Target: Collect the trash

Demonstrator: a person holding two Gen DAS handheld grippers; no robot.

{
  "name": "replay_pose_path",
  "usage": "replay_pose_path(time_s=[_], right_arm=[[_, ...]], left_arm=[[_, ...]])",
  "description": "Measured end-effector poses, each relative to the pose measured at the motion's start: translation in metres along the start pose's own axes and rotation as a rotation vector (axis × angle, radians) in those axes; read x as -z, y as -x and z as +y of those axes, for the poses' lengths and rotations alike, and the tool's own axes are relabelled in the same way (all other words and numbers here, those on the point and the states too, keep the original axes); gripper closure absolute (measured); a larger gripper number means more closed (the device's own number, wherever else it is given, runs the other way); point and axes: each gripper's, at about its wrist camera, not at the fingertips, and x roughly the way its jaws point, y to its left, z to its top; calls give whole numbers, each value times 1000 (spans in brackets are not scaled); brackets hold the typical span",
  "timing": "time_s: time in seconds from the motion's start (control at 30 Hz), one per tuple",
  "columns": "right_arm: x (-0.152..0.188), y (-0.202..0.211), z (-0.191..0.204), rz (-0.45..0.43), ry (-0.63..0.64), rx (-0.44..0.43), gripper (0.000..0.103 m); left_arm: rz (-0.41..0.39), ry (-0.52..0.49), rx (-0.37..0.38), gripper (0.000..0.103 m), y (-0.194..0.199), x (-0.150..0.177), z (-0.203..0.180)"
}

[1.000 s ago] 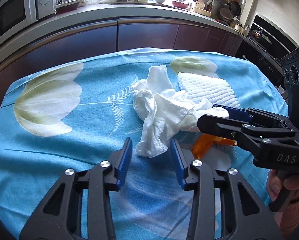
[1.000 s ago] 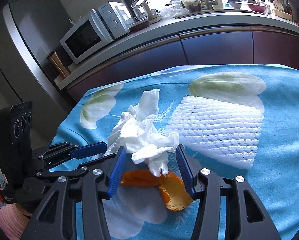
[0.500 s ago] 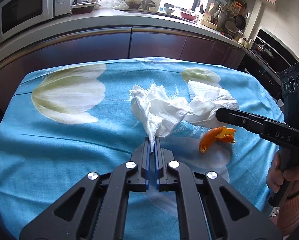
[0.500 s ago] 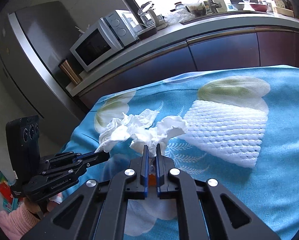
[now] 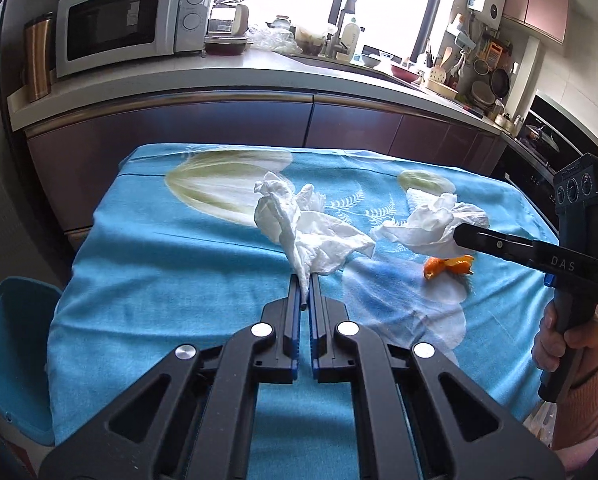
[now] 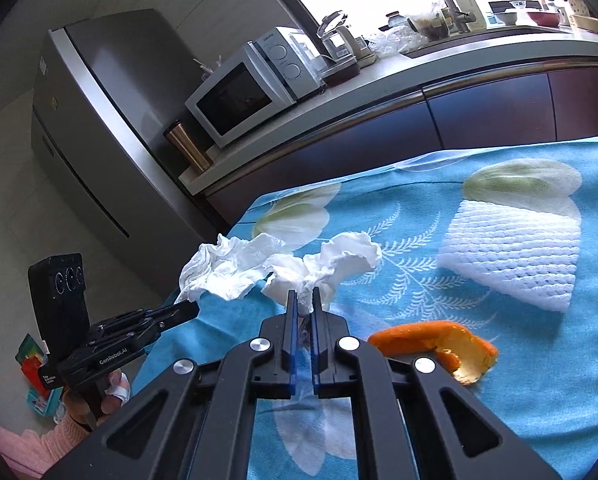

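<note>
While both grippers are lifted above the blue flowered tablecloth (image 5: 179,264):
Left gripper (image 5: 305,280): fingers pinching one crumpled tissue (image 5: 303,228), near the cloth's middle.
Right gripper (image 6: 303,304): fingers pinching the second tissue (image 6: 331,262).
Orange peel (image 6: 439,346): lying on the cloth just beside the right gripper.
Foam fruit net (image 6: 511,252): flat, toward the right edge.

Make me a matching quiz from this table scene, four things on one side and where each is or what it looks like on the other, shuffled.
Things:
1. left tissue
2. right tissue
3. orange peel
4. foam net

Descriptions:
A. white mesh, flat on the cloth
B. pinched by the right gripper
C. curled on the cloth, held by nothing
D. pinched by the left gripper

Pairs: 1-D, 2-B, 3-C, 4-A
</note>
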Motion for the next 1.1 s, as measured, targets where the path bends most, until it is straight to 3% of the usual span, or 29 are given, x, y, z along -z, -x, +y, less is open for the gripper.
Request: replay_pose_path(time_s=[0.37, 1.1], right_arm=[[11, -17, 36, 29, 34, -77, 99], [26, -55, 98, 108, 113, -186, 99]], left_arm=[[-47, 28, -55, 99, 47, 23, 28], [-90, 130, -167, 99, 104, 56, 86]])
